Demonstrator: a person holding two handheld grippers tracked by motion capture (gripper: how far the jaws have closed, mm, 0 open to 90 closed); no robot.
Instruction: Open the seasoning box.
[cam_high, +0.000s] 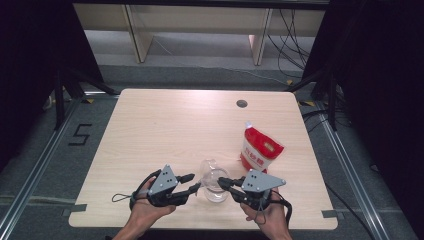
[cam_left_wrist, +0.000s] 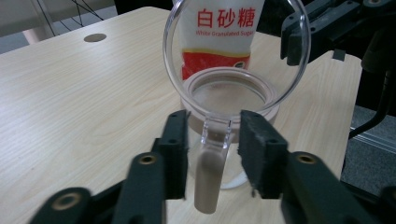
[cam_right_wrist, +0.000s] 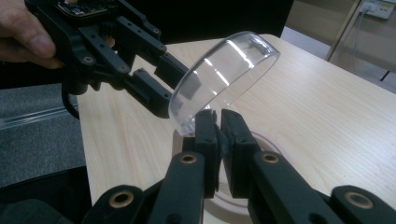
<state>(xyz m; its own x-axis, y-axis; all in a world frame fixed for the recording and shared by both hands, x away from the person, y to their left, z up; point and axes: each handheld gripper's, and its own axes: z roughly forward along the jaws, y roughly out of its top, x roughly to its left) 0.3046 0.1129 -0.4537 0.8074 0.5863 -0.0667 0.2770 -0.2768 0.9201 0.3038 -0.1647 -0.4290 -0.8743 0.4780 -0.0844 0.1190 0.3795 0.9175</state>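
Note:
A clear glass jar (cam_high: 216, 191) stands near the table's front edge, and its clear round lid (cam_left_wrist: 236, 51) is tipped up on edge above the mouth. My right gripper (cam_right_wrist: 219, 135) is shut on the lid's rim, reaching in from the right (cam_high: 223, 182). My left gripper (cam_left_wrist: 212, 149) is open. Its jaws stand on either side of the jar's clear hinge tab (cam_left_wrist: 215, 133) without pressing on it. In the high view the left gripper (cam_high: 194, 182) sits just left of the jar. From the right gripper view it (cam_right_wrist: 163, 86) shows behind the lid (cam_right_wrist: 224, 70).
A red and white bag of granulated sugar (cam_high: 260, 150) stands upright just behind and to the right of the jar. A round cable hole (cam_high: 242, 103) sits in the table (cam_high: 150, 130) at the far side. Bare wood stretches to the left and far side.

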